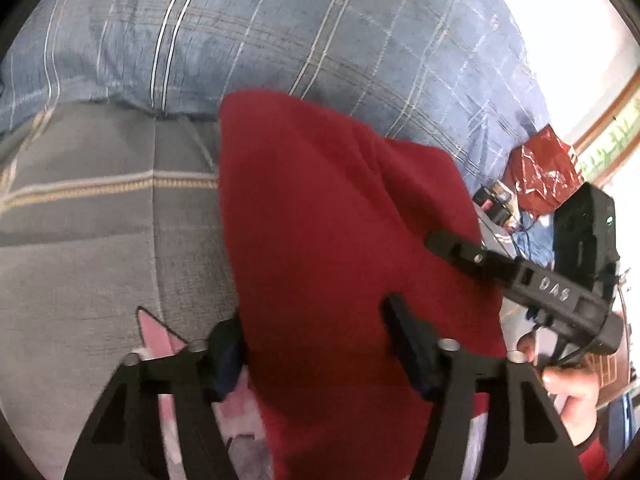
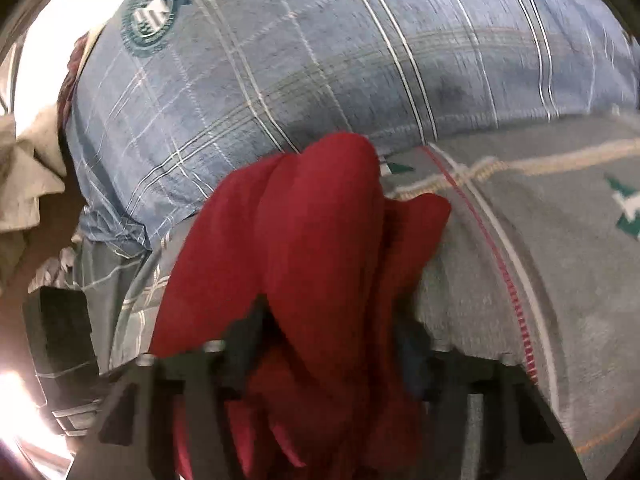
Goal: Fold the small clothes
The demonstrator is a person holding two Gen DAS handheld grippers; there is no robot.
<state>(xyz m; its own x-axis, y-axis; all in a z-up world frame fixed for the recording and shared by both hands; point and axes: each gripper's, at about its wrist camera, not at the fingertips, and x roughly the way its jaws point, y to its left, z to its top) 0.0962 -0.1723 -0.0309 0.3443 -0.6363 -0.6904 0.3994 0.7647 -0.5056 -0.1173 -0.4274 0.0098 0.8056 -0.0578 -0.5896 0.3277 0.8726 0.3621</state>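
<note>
A red garment (image 1: 320, 220) hangs lifted over a grey bed cover (image 1: 100, 240). In the left wrist view it drapes between and over the fingers of my left gripper (image 1: 316, 344), whose jaws stand apart with the cloth between them. My right gripper (image 1: 448, 244) shows there at the right with its tip in the cloth's edge. In the right wrist view the red garment (image 2: 320, 240) bunches in folds over my right gripper (image 2: 332, 344); its fingers are mostly hidden by cloth.
A blue plaid pillow (image 1: 280, 32) lies behind, also in the right wrist view (image 2: 320, 60). A pink and white garment (image 1: 160, 340) lies below the left gripper. A red bag (image 1: 544, 172) and small devices (image 1: 496, 200) sit at the right.
</note>
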